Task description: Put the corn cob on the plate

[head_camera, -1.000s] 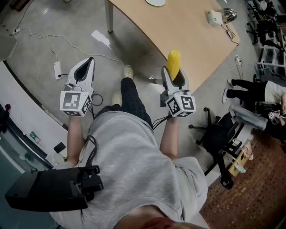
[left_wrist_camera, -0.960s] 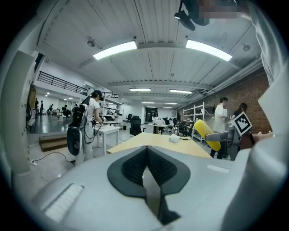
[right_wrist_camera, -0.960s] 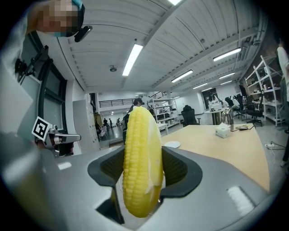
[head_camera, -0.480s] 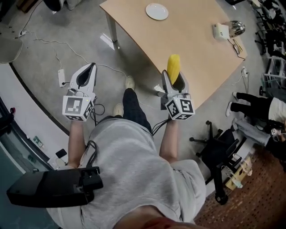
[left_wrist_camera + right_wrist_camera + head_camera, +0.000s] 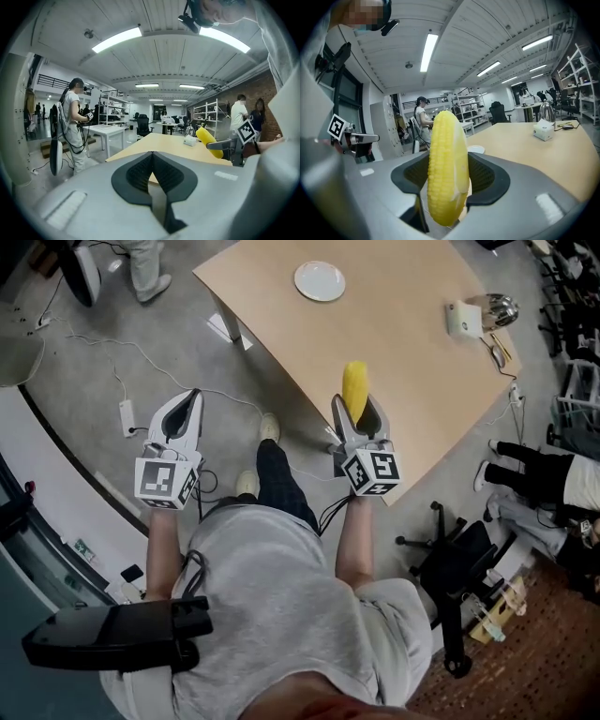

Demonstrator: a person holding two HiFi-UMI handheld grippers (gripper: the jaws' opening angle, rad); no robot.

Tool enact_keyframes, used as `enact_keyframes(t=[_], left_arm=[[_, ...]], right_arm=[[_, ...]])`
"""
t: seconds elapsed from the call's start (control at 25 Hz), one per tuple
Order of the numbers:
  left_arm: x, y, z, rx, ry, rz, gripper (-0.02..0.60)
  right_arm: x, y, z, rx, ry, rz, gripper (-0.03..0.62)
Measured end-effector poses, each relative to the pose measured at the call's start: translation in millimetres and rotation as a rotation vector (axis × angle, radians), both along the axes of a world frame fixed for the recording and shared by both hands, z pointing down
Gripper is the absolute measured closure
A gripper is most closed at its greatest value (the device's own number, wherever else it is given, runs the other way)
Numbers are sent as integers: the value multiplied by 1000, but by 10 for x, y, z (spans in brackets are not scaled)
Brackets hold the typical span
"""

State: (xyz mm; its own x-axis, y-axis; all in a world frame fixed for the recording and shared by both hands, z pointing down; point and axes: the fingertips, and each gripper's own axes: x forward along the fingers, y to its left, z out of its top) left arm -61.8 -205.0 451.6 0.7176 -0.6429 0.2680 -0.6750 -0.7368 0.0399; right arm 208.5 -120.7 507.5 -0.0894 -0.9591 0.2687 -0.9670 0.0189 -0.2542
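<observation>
Here's the right hand-held gripper, centre of the head view, clamped on the corn cob. The cob stands nearly upright between the jaws, most of its length poking out past the tips. The right gripper view confirms it: the ridged pads press both sides of the yellow cob, low on its body.

Over at centre left, the left hand-held gripper hangs above the floor, jaws closed together with nothing between them.

The plate sits at the top of the frame, near the far corner of the wooden surface, well apart from the cob. So the cob is in the air, over the near edge of the surface, and there's a reach ahead.

How will it handle? It looks light and stiff, so squeezing shouldn't hurt it. But it's round and bumpy, and held low like this it could pivot or slip in the pads. A grip nearer mid-length would be steadier. A slow, level carry seems wise, since a dropped cob would likely roll.
</observation>
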Motion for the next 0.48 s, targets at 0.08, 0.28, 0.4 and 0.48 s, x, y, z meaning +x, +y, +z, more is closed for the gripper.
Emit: enact_keyframes(t=[0.08,0.28,0.4,0.48], left_arm=[[55,-77,27,-9,-3,-4,561],[171,-233,106,-34,-15,-12,561],[253,-334,136,-42,-19,-19,561],[315,-405,144,-45,-22,-25,561]], right_arm=[[60,-108,41,-10,-3,-5,349],[198,-409,119,-28,11,-17,349],[303,-612,180,-43,22,-23,350],[385,-746,229,-54,26,-30,349]])
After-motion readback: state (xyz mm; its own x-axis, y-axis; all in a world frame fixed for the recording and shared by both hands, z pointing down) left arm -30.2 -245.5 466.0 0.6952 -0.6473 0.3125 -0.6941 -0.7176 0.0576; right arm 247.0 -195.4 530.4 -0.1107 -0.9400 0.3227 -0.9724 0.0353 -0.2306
